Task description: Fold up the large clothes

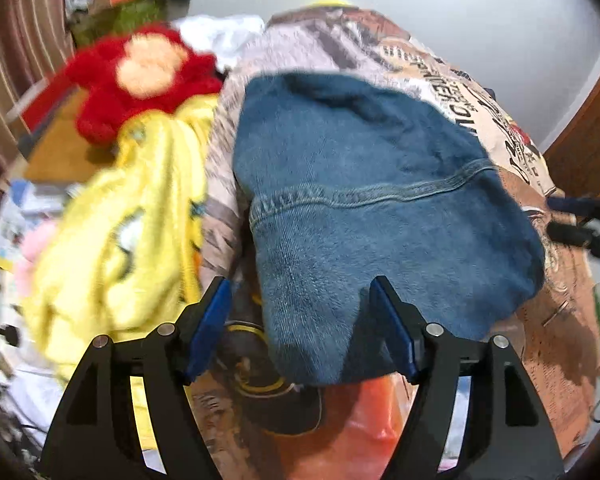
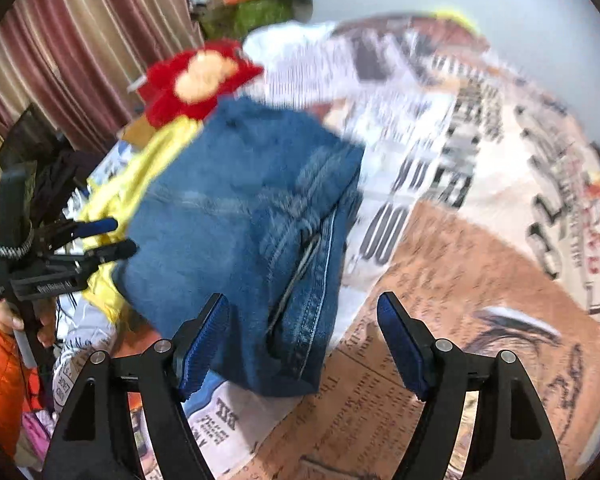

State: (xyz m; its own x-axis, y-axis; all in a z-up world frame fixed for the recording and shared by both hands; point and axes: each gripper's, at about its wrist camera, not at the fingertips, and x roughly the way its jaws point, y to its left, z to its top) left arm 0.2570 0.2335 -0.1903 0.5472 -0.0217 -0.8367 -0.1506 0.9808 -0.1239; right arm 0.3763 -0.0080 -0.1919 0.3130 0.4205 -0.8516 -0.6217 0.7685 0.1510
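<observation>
A blue denim garment (image 1: 372,200) lies folded in a thick stack on a bed covered with a printed sheet (image 1: 428,68). My left gripper (image 1: 302,328) is open, its blue pads either side of the denim's near edge. In the right wrist view the same denim (image 2: 236,224) lies left of centre, seams and a zipper showing at its near right side. My right gripper (image 2: 304,344) is open, just above the denim's near corner. The left gripper (image 2: 100,236) shows at the far left of the right wrist view; the right gripper (image 1: 580,224) shows at the right edge of the left wrist view.
A yellow cartoon-print cloth (image 1: 132,232) lies left of the denim, with a red plush (image 1: 140,80) beyond it. A white cloth (image 1: 216,32) and green clutter (image 1: 136,16) sit at the bed's far side. Striped curtains (image 2: 80,40) hang at the left. An orange sleeve (image 2: 0,392) is at the lower left.
</observation>
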